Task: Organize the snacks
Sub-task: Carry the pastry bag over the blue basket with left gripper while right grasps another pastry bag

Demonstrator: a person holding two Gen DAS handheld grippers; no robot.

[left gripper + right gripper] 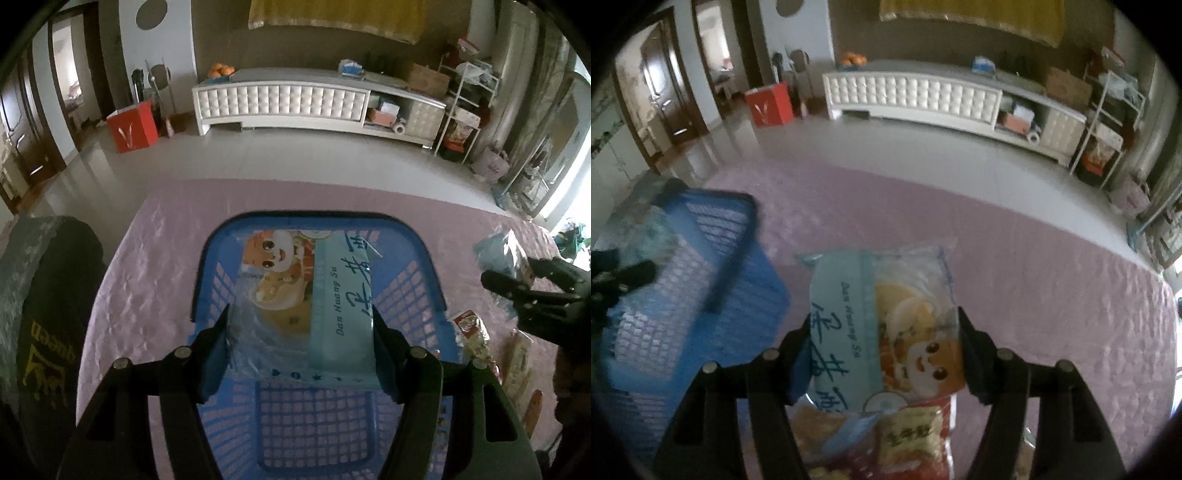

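Left hand-held gripper (301, 343): clamped on a snack packet (306, 295), held above the blue basket (413, 291).
Right hand-held gripper (884, 350): clamped on a second snack packet (882, 325), lifted over the pink-covered desk (1052, 295).
Loose snacks (908, 439): under the right packet.

You can't really see much of the blue basket (690, 295) from the right wrist: it's motion-smeared and runs off the left edge. The snacks (905, 439) under your right packet (882, 325) are cut off at the bottom, labels unreadable. From the left wrist, the pile of packets (476, 336) by the right edge is half hidden behind your right gripper (517, 280), too small to make out.
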